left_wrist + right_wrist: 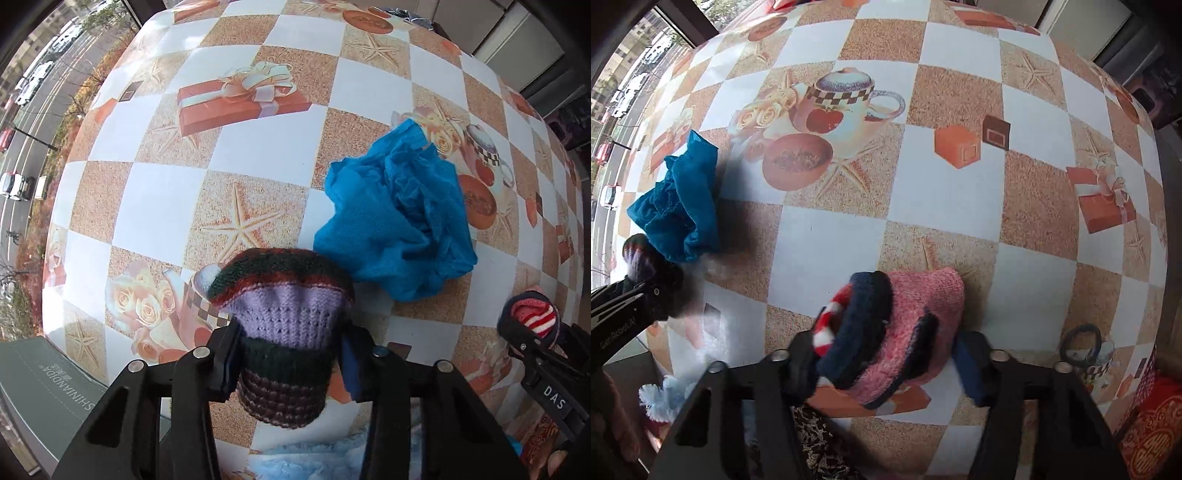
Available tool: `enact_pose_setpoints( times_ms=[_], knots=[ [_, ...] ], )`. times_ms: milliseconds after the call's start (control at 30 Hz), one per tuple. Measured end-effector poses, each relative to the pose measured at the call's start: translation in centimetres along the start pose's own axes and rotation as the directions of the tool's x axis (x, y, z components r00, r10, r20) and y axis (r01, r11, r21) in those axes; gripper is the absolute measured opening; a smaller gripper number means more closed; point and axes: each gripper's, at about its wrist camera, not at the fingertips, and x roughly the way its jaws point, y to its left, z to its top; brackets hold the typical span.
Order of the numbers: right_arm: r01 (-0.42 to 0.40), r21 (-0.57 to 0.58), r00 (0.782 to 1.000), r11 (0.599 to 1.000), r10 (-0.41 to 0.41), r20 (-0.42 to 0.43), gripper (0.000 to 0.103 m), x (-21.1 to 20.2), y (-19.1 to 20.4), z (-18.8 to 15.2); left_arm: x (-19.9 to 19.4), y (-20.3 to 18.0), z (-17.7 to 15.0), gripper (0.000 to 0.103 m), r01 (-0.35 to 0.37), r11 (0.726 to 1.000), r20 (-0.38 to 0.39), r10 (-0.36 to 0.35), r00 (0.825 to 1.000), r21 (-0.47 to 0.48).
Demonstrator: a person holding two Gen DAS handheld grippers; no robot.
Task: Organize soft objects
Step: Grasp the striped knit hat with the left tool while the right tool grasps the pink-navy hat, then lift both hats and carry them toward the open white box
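My left gripper (286, 363) is shut on a rolled knit sock (284, 314) striped lilac, dark green and red, held above the table. A crumpled blue cloth (397, 218) lies on the tablecloth just beyond it to the right; it also shows in the right wrist view (679, 206). My right gripper (886, 363) is shut on a pink, navy and red-white striped sock bundle (901, 332). That bundle shows in the left wrist view (533, 319) at the far right. The left gripper with its sock (646, 273) shows at the left edge of the right wrist view.
The table (240, 155) has a checkered cloth printed with gift boxes and starfish. A grey box (44, 384) sits at its lower left edge. Fluffy light-blue fabric (306, 461) lies below the left gripper. A black hair tie (1080, 345) and a red patterned item (1152, 432) lie at lower right.
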Motion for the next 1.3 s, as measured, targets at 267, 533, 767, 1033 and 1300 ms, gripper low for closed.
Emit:
enact_pose_setpoints(
  times_ms=[267, 533, 767, 1033, 1300],
  knots=[
    [-0.140, 0.081, 0.989, 0.987, 0.134, 0.069, 0.041, -4.0, -3.8, -1.4, -4.9, -1.7, -1.2, 0.039, -0.021, 0.994, 0.114, 0.008, 0.993, 0.106],
    [-0.164, 0.175, 0.982, 0.971, 0.145, 0.118, 0.041, -7.9, -7.0, -5.9, -8.9, -7.1, -4.3, 0.039, 0.036, 0.961, 0.153, -0.081, 0.985, 0.273],
    [-0.174, 0.251, 0.978, 0.952, 0.136, 0.160, 0.041, -9.4, -6.9, -10.5, -12.4, -12.2, -8.2, 0.039, 0.092, 0.904, 0.148, -0.167, 0.975, 0.417],
    [-0.168, 0.365, 0.977, 0.916, 0.107, 0.183, 0.041, -11.9, -8.9, -17.2, -16.3, -16.8, -13.5, 0.039, 0.127, 0.807, 0.142, -0.253, 0.957, 0.576],
    [-0.147, 0.495, 0.980, 0.856, 0.058, 0.190, 0.041, -14.2, -10.7, -24.7, -19.4, -20.5, -20.1, 0.039, 0.168, 0.660, 0.091, -0.340, 0.936, 0.732]
  ],
)
